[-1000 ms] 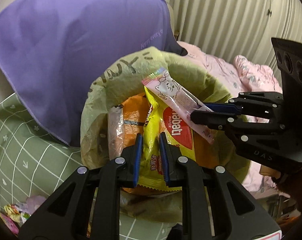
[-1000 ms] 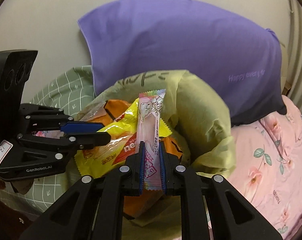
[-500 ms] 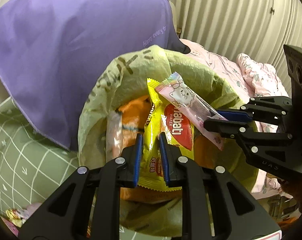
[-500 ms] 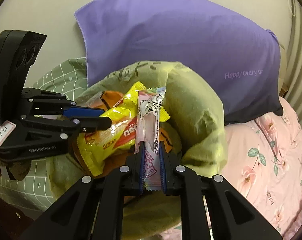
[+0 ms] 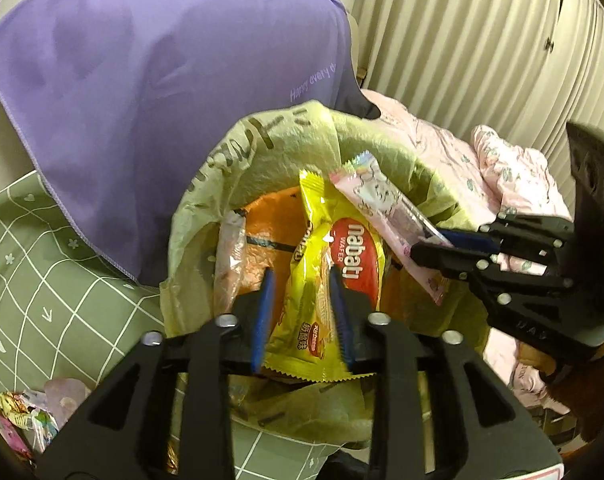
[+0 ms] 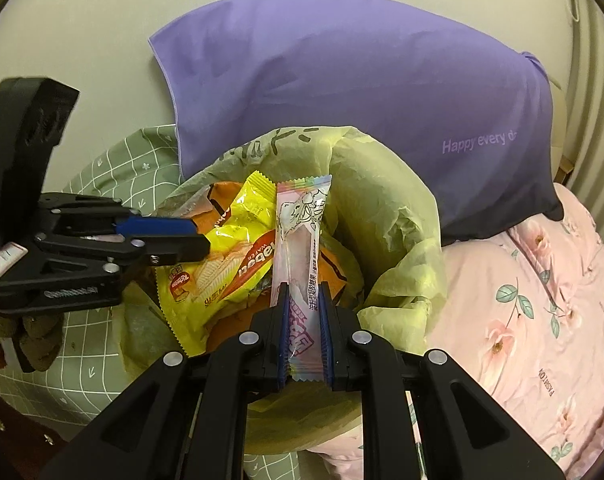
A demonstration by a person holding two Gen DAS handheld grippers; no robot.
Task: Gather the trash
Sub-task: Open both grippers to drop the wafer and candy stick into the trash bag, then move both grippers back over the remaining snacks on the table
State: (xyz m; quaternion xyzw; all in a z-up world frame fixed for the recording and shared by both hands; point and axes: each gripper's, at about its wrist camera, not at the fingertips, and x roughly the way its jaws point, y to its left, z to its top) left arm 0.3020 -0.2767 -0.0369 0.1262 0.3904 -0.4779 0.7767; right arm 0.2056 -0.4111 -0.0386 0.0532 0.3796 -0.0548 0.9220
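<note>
A yellow-green trash bag stands wide on the bed, with an orange packet inside. My left gripper hovers over the bag's mouth and its jaws are opening. The yellow Nabati wafer wrapper sits loose between them, and the pads stand off it. From the right, my right gripper reaches over the bag, shut on the lower end of a long pink candy wrapper.
A purple pillow leans on the wall behind the bag. Green checked bedding lies to the left, a pink floral blanket to the right. More loose wrappers lie on the green bedding at lower left.
The left jaws have spread apart and let go of the yellow wrapper, which now rests in the bag. The right gripper still pinches the pink wrapper in the same place.
</note>
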